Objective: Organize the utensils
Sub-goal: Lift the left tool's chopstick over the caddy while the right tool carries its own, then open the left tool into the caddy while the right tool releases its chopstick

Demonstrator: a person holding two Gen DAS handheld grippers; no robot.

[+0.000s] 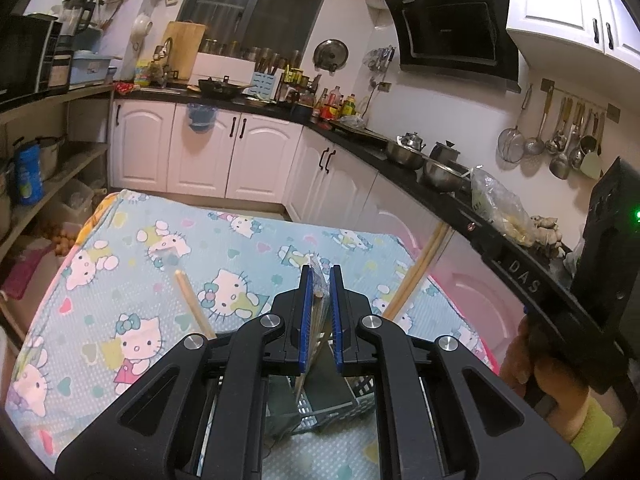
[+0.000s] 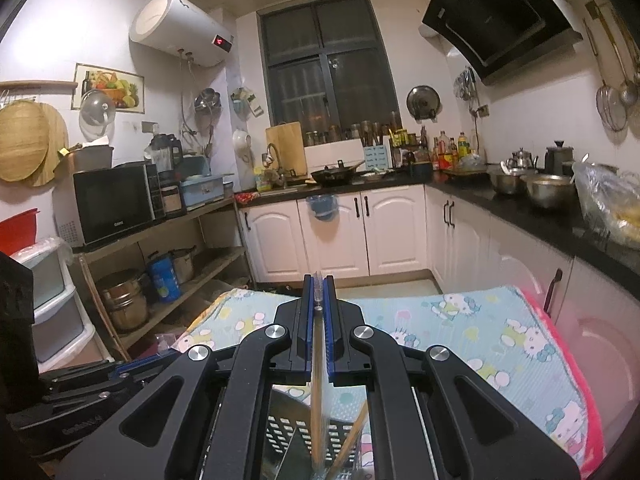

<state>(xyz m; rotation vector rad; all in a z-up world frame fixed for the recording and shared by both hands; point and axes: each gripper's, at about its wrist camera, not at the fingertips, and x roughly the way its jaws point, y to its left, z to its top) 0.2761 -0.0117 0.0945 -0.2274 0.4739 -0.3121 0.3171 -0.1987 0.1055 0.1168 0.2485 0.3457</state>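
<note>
My left gripper (image 1: 321,270) is shut on a pair of wooden chopsticks in a clear wrapper (image 1: 318,300). They hang down into a grey perforated utensil holder (image 1: 362,396) under the jaws. A bare chopstick (image 1: 192,304) leans out to the left, its lower end hidden behind my gripper. My right gripper (image 2: 319,280) is shut on another wrapped pair of chopsticks (image 2: 317,368), which points down into the same holder (image 2: 280,428). Beside that pair in the holder leans a bare chopstick (image 2: 352,436). In the left wrist view the right gripper (image 1: 452,222) holds its chopsticks (image 1: 420,268) at the right.
The holder stands on a table with a blue cartoon-cat cloth (image 1: 140,280) (image 2: 500,340). A black counter (image 1: 440,192) with steel bowls and a plastic bag runs along the right. Open shelves (image 2: 180,236) with a microwave stand at the left. A hand (image 1: 536,376) grips the right tool.
</note>
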